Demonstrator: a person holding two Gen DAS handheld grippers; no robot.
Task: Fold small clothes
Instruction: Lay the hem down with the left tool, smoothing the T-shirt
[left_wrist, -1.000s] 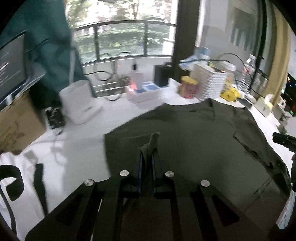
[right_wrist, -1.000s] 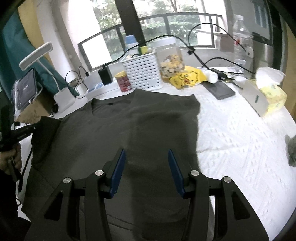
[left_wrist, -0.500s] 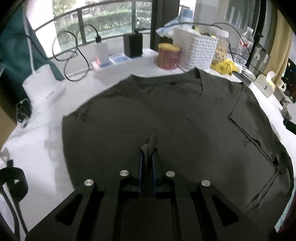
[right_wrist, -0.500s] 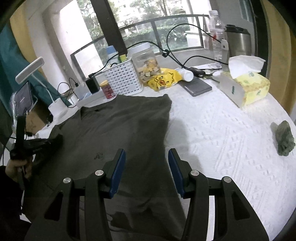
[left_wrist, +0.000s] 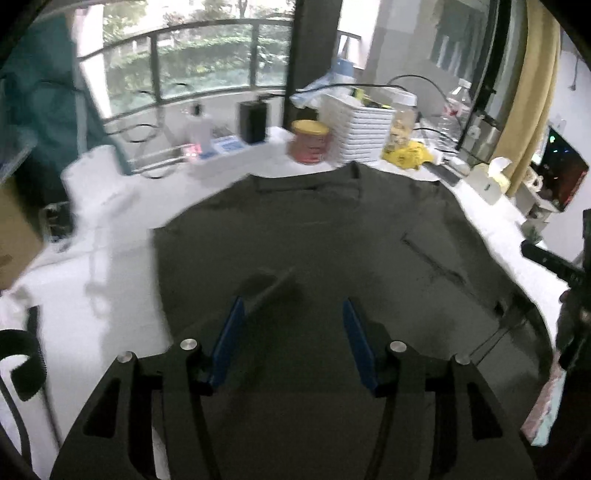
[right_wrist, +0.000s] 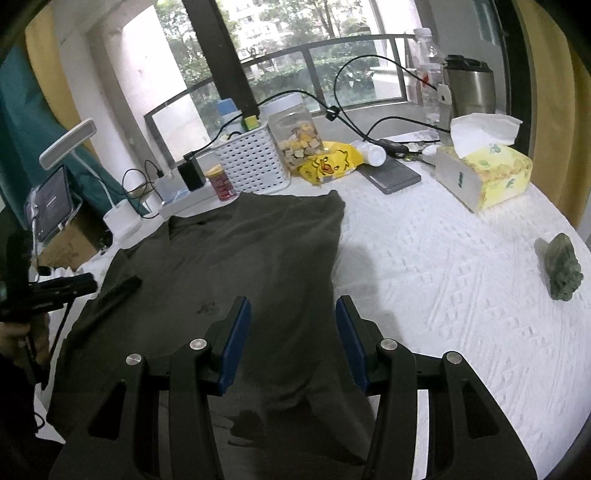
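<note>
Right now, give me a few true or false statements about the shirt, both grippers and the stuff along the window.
1. The left gripper has its fingers clamped on a fold of the dark shirt. False: its fingers have just been opening and stand apart, with nothing pinched.
2. The right gripper is open. True.
3. The tissue box rests on the shirt. False: it sits apart on the white tablecloth.
4. A red can stands beside the white basket. True.
</note>
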